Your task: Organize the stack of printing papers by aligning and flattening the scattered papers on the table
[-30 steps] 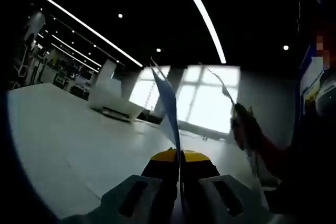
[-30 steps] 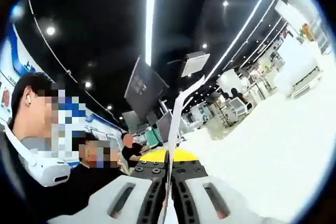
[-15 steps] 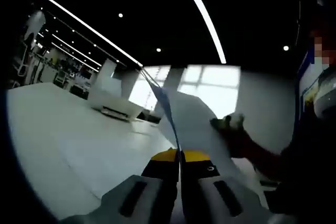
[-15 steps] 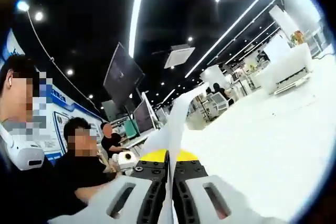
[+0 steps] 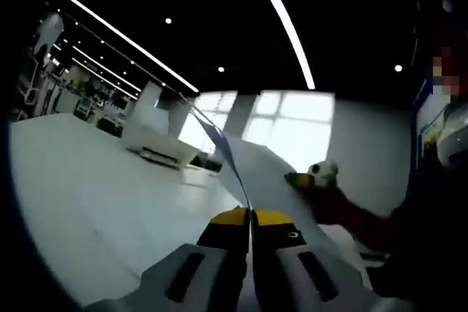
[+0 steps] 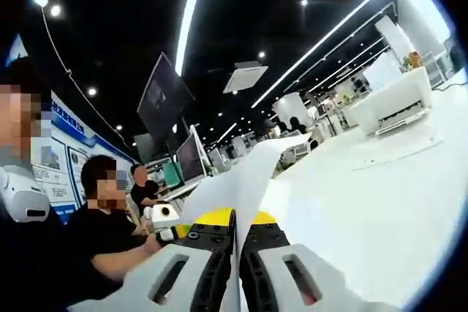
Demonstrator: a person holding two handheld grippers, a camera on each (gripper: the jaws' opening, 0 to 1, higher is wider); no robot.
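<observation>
A white sheet of paper rises edge-on from my left gripper, whose jaws are shut on its near edge. The sheet bends to the right toward my right gripper, which comes in from the right on a red sleeve. In the right gripper view the same paper runs up and right from my right gripper, shut on it. My left gripper shows low at the left, at the paper's other edge. The sheet hangs above the white table.
The white table spreads wide on the right. A white machine stands at its far end, also as a white machine. Dark monitors hang above. Seated people in black sit close on the left.
The sheet has tipped from nearly upright to a flatter slant between the two grippers. In the left gripper view the right gripper has shifted left and sits higher against the paper.
</observation>
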